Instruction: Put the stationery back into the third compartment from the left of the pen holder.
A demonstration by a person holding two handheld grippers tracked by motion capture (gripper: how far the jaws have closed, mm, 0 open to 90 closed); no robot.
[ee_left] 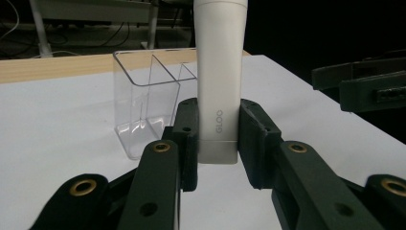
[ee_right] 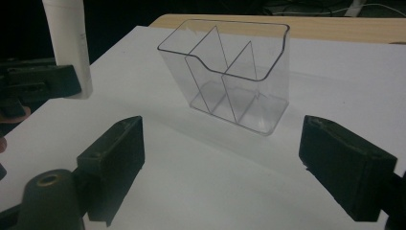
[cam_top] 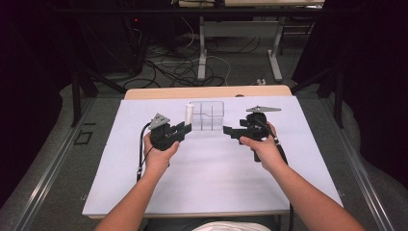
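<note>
The white, smooth-sided plastic glue stick marked GLOO [ee_left: 219, 91] is held upright near its lower end by the left gripper [ee_left: 219, 143], its jaws clamped on either flank just above the base band, and it is carried clear of the white-covered tabletop [cam_top: 216, 183], just beside the clear rigid plastic organiser box with inner dividers [cam_top: 208, 115]. The stick is judged light and stiff, but its slick round barrel could twist or slide under a loose pinch, so the low, square grip across the body looks well chosen; the top is left free to be lowered into a compartment. The organiser is judged light too, thin-walled and easily nudged or tipped if its rim is bumped, so it would best be steadied by a side wall. The right gripper [ee_right: 220, 163] is pointed at that box from the other side, its jaws spread wide apart with nothing between them and nothing touched; the box stands near them but clear of both pads.
</note>
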